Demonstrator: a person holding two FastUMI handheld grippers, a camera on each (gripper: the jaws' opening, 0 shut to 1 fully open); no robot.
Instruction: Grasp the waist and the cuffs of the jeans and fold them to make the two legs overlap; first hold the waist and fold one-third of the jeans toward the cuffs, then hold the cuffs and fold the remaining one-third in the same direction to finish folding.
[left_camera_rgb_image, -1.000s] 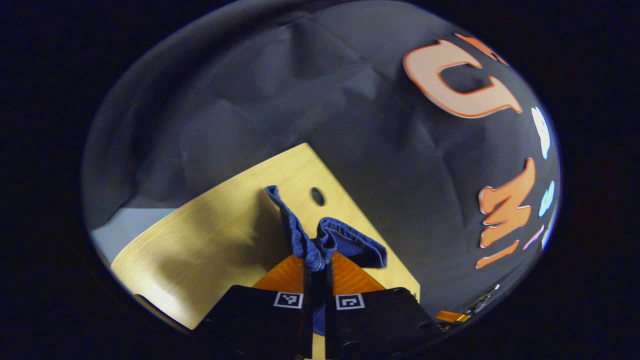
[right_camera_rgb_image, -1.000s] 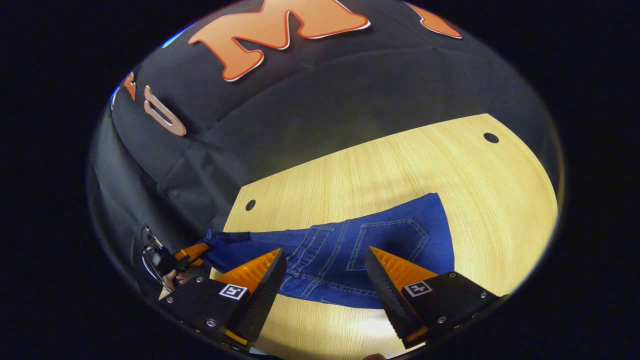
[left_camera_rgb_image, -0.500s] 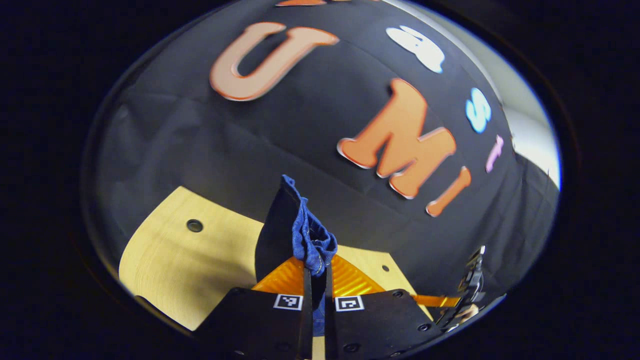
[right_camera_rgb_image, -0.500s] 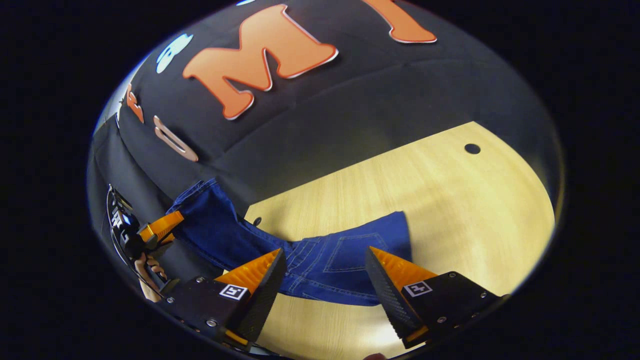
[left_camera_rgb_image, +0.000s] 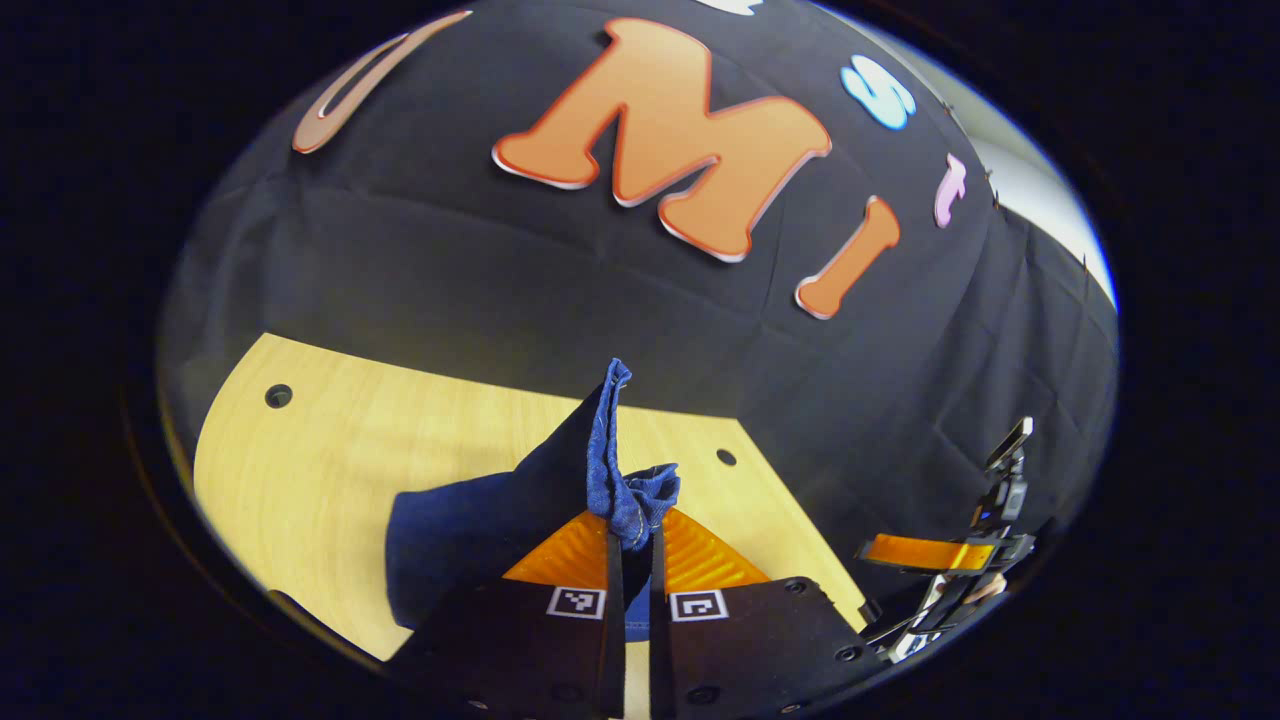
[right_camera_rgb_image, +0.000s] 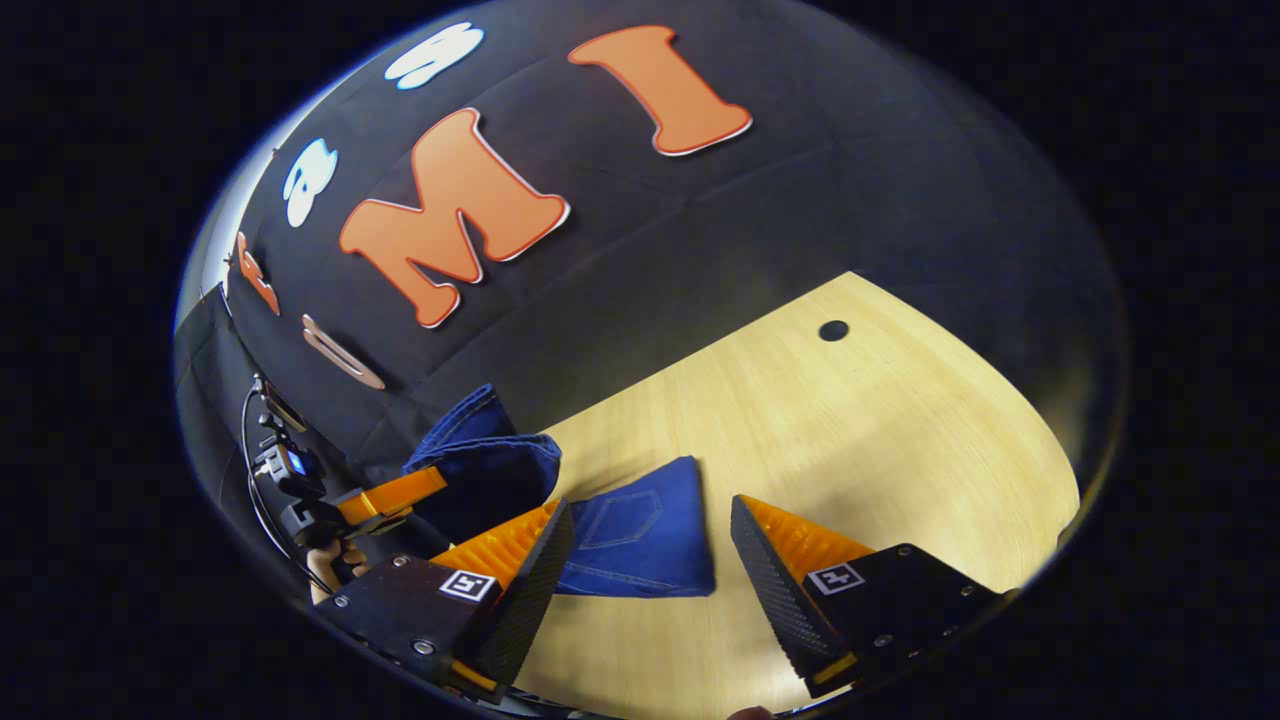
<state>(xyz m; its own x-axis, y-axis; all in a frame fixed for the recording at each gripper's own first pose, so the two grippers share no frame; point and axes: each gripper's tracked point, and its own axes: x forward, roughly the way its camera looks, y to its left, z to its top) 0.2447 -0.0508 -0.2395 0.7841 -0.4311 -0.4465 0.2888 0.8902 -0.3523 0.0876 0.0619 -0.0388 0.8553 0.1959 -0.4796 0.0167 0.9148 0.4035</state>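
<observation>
Your left hand-held gripper (left_camera_rgb_image: 630, 540) is clenched on one bunched end of the single pair of jeans (right_camera_rgb_image: 640, 525), lifted above the surface (right_camera_rgb_image: 850, 430). The jeans' pocket end lies near the surface's near edge, between your right hand-held gripper's (right_camera_rgb_image: 650, 550) two spread fingers, which grasp nothing. Two holes mark the surface's far edge.

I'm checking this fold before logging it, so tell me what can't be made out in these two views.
- Left gripper view: which part of the jeans the left tool pinches; the bunched denim hides it.
- Left gripper view: the lower jeans, cut off behind that tool's body.
- Right gripper view: how the lifted end joins the flat part with the pocket; the right tool finger covers it.
- Right gripper view: the hand, too small at the edge.
</observation>
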